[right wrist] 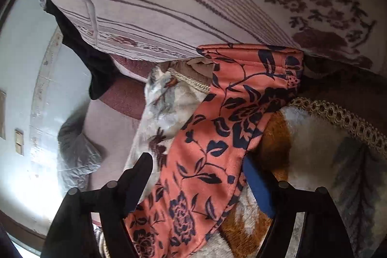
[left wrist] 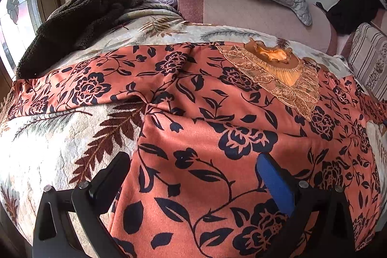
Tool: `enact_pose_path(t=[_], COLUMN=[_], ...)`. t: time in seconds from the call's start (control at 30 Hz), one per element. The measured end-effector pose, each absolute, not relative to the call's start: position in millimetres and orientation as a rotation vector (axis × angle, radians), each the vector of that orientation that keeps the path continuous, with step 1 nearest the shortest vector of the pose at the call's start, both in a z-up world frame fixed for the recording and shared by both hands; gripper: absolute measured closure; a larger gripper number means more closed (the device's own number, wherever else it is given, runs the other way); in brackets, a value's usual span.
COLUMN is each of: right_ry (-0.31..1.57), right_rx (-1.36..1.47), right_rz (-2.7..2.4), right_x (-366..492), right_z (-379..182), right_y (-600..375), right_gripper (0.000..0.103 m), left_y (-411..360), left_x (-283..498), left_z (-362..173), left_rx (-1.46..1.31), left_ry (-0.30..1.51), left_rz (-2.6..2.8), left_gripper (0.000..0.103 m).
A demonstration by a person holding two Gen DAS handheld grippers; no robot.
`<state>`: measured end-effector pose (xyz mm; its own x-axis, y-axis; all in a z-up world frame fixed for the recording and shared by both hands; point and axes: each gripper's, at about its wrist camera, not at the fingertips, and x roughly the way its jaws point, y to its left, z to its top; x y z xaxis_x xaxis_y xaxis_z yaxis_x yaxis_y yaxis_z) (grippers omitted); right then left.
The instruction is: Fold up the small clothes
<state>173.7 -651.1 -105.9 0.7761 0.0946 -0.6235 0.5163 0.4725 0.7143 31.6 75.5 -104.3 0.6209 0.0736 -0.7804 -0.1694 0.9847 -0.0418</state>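
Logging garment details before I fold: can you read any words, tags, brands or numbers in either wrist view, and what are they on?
None: no readable text in either view.
The orange floral garment shows only print and gold embroidery at the neck, no visible tag.
The striped pillow carries pattern only.
The leaf-print blanket has no label showing.

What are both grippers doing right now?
Left gripper: open, over the floral garment, holding nothing.
Right gripper: open, the garment's sleeve between its fingers, not clamped.
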Motion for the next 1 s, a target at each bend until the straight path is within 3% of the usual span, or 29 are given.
enact_pose_path(t=[0.13, 0.3, 0.33, 0.37, 0.4, 0.43, 0.63, 0.8, 0.9, 1.0], right_ry=[0.614, 0.651, 0.672, 0.718, 0.764, 0.767, 0.682, 0.628, 0.657, 0.763], right_rx=[1.146, 1.048, 1.026, 0.977, 0.938, 0.92, 0.626, 0.44, 0.327, 0.23], right_rz=[-0.385, -0.423, -0.44, -0.472, -0.495, -0.492, -0.251, 0.079, 0.281, 0.426], right_x=[161, 177, 182, 188, 195, 199, 228, 227, 202, 180], right_z=[-119, -118, -118, -117, -115, -110, -17, 51, 51, 3], right_y=[-653, -651, -651, -651, -649, -644, -546, -388, -272, -168], right_gripper=[0.024, 0.024, 0.036, 0.072, 0.092, 0.096, 0.096, 0.096, 0.096, 0.091], left_y=[87, 97, 99, 100, 103, 105, 113, 118, 120, 126], left_x=[37, 40, 39, 39, 39, 39, 35, 28, 25, 22], left_z=[-109, -121, -122, -124, -125, -126, -125, -121, -118, -117], left_rx=[-0.131, -0.127, -0.126, -0.128, -0.135, -0.142, -0.182, -0.204, -0.21, -0.224], left_ry=[0.888, 0.914, 0.915, 0.917, 0.922, 0.925, 0.925, 0.913, 0.902, 0.898], left_rz=[0.145, 0.164, 0.175, 0.186, 0.193, 0.196, 0.189, 0.193, 0.192, 0.197], left_gripper=[0.0, 0.0, 0.0, 0.0, 0.0, 0.0, 0.0, 0.0, 0.0, 0.0])
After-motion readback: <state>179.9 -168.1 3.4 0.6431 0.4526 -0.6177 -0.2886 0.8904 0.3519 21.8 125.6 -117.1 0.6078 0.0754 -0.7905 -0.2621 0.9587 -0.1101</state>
